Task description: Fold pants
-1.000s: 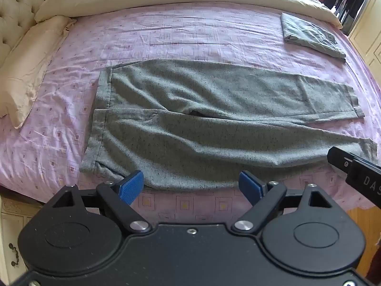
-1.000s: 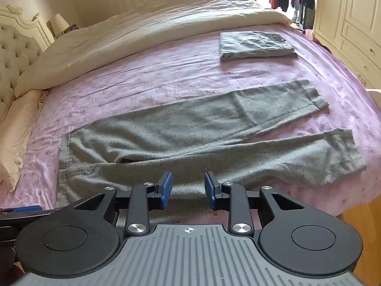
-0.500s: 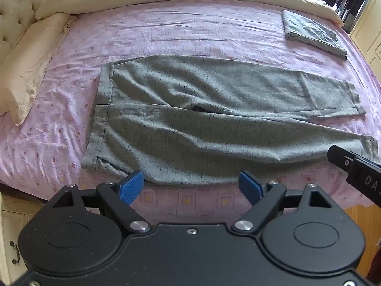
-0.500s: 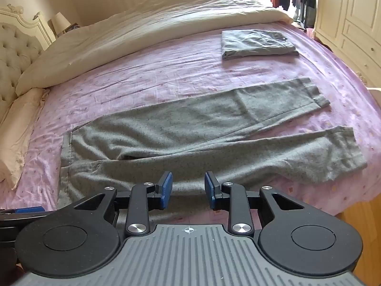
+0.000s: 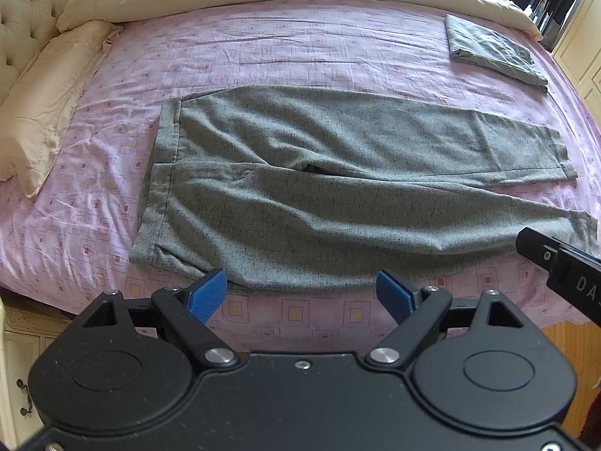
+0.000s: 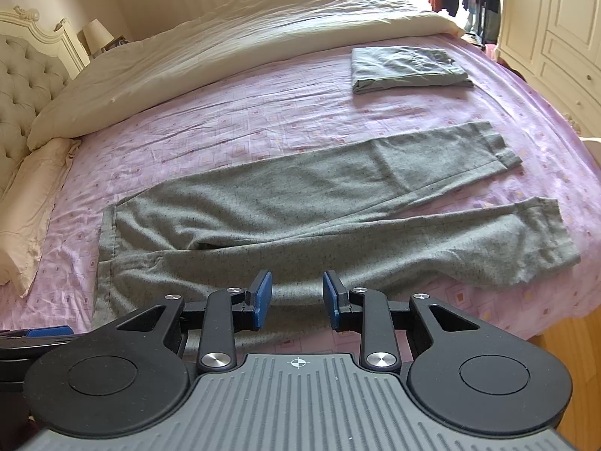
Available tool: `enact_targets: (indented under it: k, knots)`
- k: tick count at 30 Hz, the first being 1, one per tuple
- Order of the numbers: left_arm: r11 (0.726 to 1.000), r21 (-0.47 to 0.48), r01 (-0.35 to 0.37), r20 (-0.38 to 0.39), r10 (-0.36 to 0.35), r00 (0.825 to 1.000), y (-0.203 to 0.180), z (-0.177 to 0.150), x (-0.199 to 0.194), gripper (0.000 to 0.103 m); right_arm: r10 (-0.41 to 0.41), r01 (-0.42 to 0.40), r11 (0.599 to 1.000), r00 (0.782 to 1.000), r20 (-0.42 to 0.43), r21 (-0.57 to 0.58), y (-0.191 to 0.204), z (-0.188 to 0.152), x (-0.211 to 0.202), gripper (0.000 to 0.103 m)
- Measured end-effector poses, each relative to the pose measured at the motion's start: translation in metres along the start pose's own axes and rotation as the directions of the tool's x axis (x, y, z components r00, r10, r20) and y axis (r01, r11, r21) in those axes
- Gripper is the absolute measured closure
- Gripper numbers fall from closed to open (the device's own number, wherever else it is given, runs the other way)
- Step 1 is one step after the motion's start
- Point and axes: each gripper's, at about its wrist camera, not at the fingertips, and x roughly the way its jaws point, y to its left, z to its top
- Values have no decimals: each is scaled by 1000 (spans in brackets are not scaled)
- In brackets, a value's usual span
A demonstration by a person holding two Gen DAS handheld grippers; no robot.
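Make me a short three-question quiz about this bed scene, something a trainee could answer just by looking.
1. True or false: the grey pants lie spread flat on the purple bedsheet, both legs apart.
2. Which hand-held gripper has the wider gap between its fingers: A) the left hand-held gripper, B) the right hand-held gripper?
3. Fill in: the folded grey garment lies beyond the pants' ____ end.

Key: 1 true; 2 A; 3 cuff.
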Motion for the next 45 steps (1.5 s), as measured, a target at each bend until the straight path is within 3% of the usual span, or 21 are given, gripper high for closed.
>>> enact_targets:
  k: [45]
  knots:
    - [1000,9,1,-22,-1,1000,-16,2,6,16,10,-10,1000,1000,-23,12,-2,3,12,74]
